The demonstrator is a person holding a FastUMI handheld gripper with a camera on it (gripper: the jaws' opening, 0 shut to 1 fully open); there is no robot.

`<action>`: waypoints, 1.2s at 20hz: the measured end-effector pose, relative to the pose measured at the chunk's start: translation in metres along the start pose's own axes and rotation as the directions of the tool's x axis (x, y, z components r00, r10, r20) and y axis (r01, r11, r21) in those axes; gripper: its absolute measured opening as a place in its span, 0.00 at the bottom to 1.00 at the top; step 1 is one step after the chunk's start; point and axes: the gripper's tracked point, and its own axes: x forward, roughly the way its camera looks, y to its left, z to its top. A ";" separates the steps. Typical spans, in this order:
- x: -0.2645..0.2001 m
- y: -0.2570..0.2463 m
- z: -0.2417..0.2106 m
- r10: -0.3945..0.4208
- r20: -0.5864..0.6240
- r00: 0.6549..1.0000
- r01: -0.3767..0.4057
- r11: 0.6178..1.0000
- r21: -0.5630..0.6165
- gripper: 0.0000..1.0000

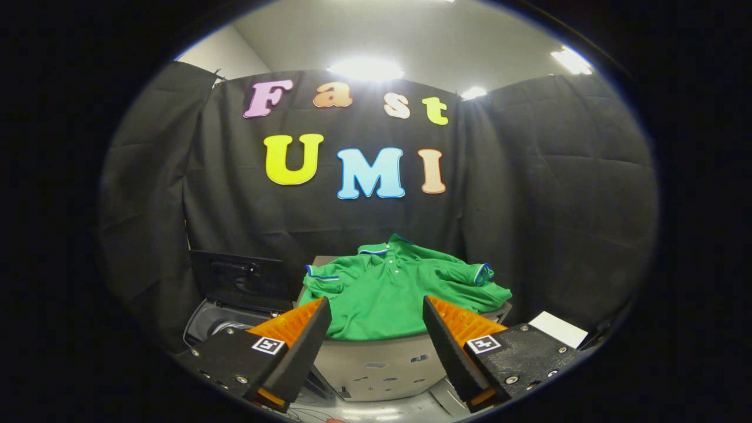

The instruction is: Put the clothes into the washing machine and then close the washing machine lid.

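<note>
A green polo shirt is seen spread out flat on top of a pale grey stand, just ahead of and beyond the gripper. Its collar, edged with a blue and white stripe, is turned toward the black cloth wall, and a short placket with small white buttons runs down from it. Both short sleeves are laid outward, each cuff trimmed in the same blue and white. The near hem of the shirt is draped slightly over the front edge of the stand.

The gripper's jaws are held wide apart, with nothing between them; the shirt is framed in the gap but is not touched by either finger. A small square marker is fixed on top of each finger.

Beside the stand, beyond the left finger, the washing machine is found with its dark lid raised upright, so that the opening is exposed. The drum interior is only partly visible. A white sheet-like object lies past the right finger, near the stand.
</note>
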 end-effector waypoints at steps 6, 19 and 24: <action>0.084 -0.032 0.010 0.000 -0.121 0.993 0.004 1.000 0.031 0.97; 0.201 -0.040 -0.031 0.101 -0.364 0.926 -0.065 0.992 0.110 0.96; 0.223 -0.032 -0.050 0.119 -0.441 0.889 -0.090 0.992 0.087 0.96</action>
